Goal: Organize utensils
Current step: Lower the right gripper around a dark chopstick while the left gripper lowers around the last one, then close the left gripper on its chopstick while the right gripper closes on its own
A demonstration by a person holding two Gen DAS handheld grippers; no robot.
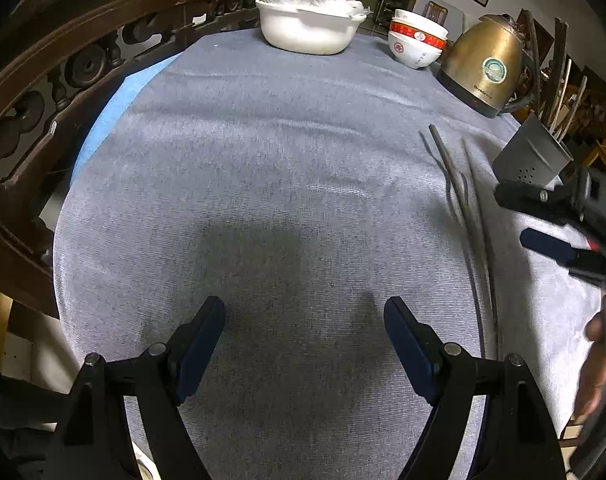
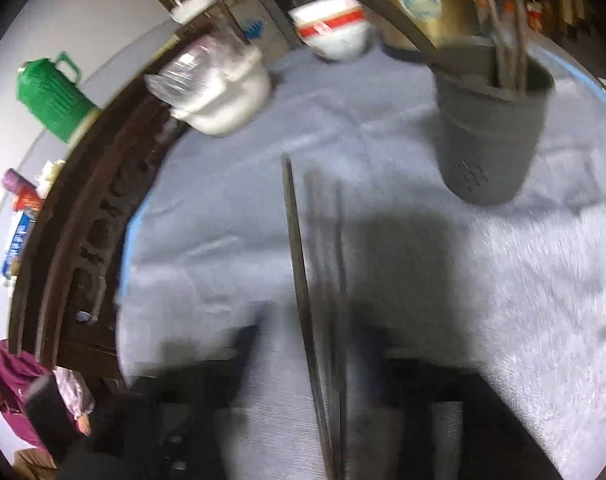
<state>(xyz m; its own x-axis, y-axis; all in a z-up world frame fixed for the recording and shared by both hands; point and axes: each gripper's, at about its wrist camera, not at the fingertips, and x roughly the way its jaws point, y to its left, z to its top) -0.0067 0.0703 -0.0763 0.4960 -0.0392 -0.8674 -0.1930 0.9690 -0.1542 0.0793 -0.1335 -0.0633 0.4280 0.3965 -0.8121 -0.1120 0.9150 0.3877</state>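
Grey cloth (image 1: 263, 160) covers the table, with a carved dark wooden rail (image 1: 43, 80) curving along its left edge. At the far side, from left to right, stand a white tub (image 1: 309, 28) holding a plastic bag, stacked red-banded bowls (image 1: 417, 42) and a brass-coloured kettle (image 1: 485, 68). The left gripper (image 1: 305, 312) hovers over bare cloth, its jaws spread wide and empty. Right of it, the chopsticks (image 1: 463, 208) lie loose on the cloth. The grey utensil holder (image 2: 491, 136) stands upright beyond them, already containing sticks. The right gripper (image 2: 311, 344) is blurred; its jaws appear to straddle the chopsticks, but whether they grip cannot be told.
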